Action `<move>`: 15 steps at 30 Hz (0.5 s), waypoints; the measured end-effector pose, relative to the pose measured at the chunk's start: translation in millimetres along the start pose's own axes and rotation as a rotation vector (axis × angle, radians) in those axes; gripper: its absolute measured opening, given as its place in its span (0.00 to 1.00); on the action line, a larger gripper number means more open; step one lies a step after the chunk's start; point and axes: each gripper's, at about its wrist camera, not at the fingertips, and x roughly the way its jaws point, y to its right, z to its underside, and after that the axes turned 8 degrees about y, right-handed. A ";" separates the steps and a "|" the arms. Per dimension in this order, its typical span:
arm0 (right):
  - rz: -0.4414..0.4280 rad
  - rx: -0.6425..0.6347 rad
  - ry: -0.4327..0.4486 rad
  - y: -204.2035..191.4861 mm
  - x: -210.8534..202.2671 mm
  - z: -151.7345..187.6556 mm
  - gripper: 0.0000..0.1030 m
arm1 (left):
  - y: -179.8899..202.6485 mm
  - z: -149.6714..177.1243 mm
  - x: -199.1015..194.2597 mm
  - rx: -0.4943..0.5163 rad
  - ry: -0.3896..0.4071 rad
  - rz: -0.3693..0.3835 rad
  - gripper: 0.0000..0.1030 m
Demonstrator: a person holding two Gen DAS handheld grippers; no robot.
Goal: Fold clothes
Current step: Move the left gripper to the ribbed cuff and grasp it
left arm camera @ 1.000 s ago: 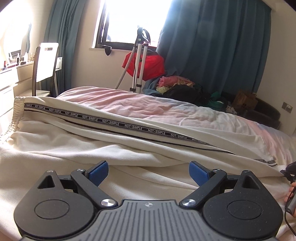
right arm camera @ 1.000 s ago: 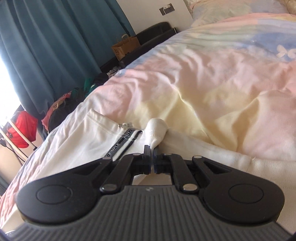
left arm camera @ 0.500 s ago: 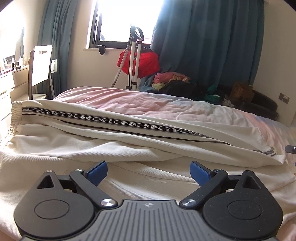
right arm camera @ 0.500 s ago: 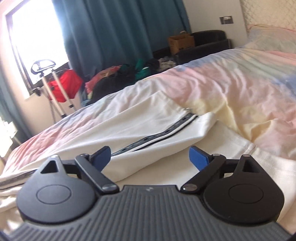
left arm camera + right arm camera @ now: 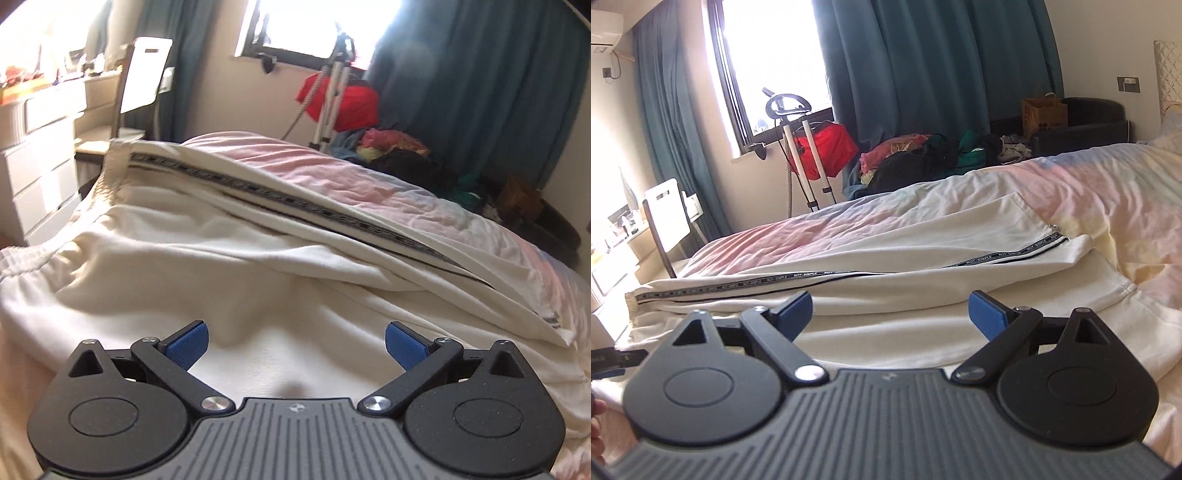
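Two views, paper bag [image 5: 1043,116] right-wrist only

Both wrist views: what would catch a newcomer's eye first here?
The cream trousers with a black lettered side stripe lie lengthwise on the pastel bed cover, one leg laid over the other. Behind them, a red garment hangs by the bright window. Both the left gripper and the right gripper hold nothing.
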 end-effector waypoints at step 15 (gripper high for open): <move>0.212 0.079 -0.023 34.1 9.5 1.3 0.90 | -176.6 -8.9 -14.9 -0.642 -0.086 -0.245 0.96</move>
